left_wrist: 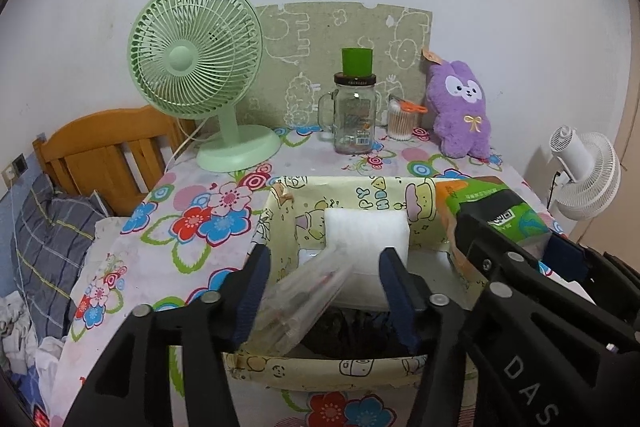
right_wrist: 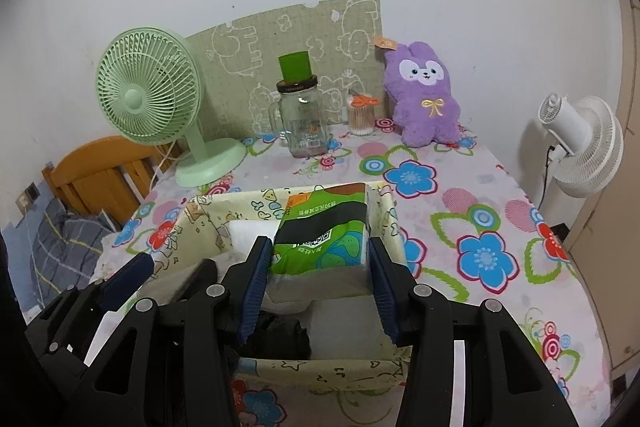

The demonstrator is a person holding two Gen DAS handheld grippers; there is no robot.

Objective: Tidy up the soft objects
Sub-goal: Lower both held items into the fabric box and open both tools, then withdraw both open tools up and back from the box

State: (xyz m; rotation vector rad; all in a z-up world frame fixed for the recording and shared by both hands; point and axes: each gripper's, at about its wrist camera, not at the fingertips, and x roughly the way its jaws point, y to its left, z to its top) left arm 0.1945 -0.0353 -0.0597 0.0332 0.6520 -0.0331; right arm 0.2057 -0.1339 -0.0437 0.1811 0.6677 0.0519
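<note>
**Both packs going into the fabric bin — let go low, pull out straight**

While both grippers hang over the pale yellow cartoon-print fabric storage bin (left_wrist: 362,367) on the flower-print tablecloth (left_wrist: 188,227), the step in hand looks like dropping off two soft packs.

Left gripper (left_wrist: 324,291): jaws apart, blue pads clear of the clear crinkly plastic pouch (left_wrist: 304,303), which sits tilted between them against the left pad side, lower end already inside the bin. No clamp visible, so it reads as released. Pouch partly blurred; contents unclear.

Right gripper (right_wrist: 316,287): pads pressed on both sides of the green-and-orange plastic-wrapped tissue pack (right_wrist: 324,239), held over the bin's right half, far end near the back wall.

Already in the bin: white foam block (left_wrist: 366,231) at the back, dark bundled cloth (right_wrist: 280,339) at the front.

To do it well, my judgement:
- lower the tissue pack beside the foam block before opening, not on top of it
- open wide, soft wrap can cling to pads
- lift left gripper straight out so the pouch isn't dragged
- keep fingers off the floppy bin walls

Purple plush rabbit (left_wrist: 460,111) is still at the back of the table, well apart from the bin, probably next.
</note>
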